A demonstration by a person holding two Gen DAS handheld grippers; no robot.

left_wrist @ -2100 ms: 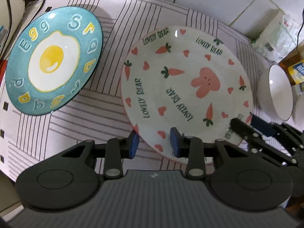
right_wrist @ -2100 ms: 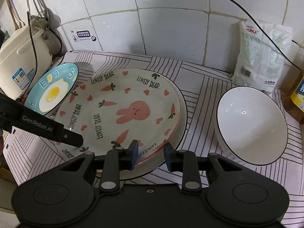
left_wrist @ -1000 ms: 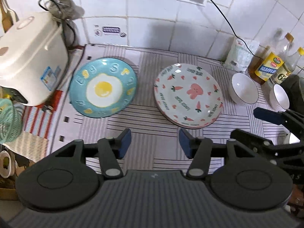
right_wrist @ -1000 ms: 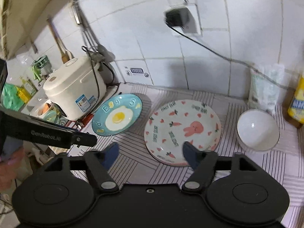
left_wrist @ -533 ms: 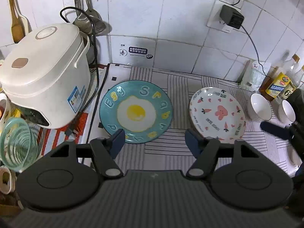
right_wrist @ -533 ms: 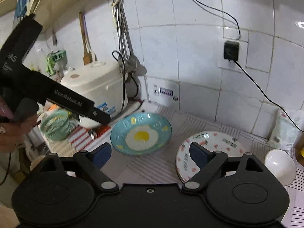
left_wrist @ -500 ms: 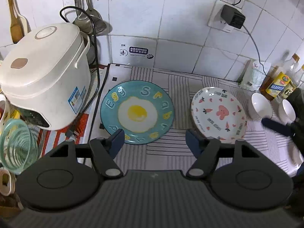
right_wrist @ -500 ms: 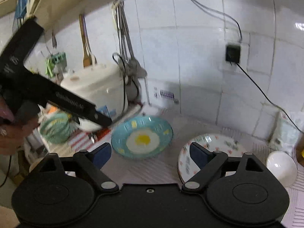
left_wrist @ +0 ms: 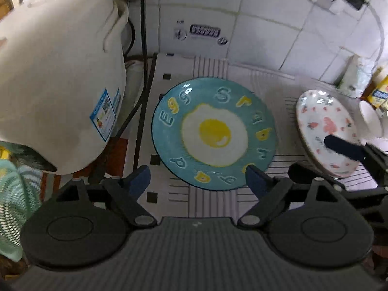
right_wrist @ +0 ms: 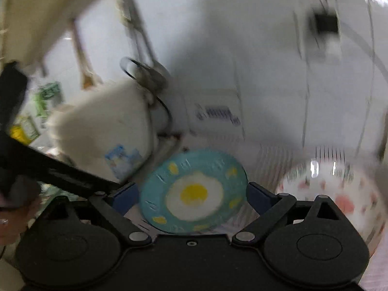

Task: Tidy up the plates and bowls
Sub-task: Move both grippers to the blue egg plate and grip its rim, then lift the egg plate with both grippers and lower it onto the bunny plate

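left gripper (left_wrist: 197, 178) fingers apart, empty | right gripper (right_wrist: 192, 192) fingers apart, empty | egg plate (left_wrist: 214, 133) at 12 | rabbit plate (left_wrist: 325, 131) at 2

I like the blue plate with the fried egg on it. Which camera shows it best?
The left wrist view. There the egg plate is sharp, nearly whole, and its letters show; only its near rim is cut by one gripper finger. In the right wrist view the same plate is blurred, so the letters smear.
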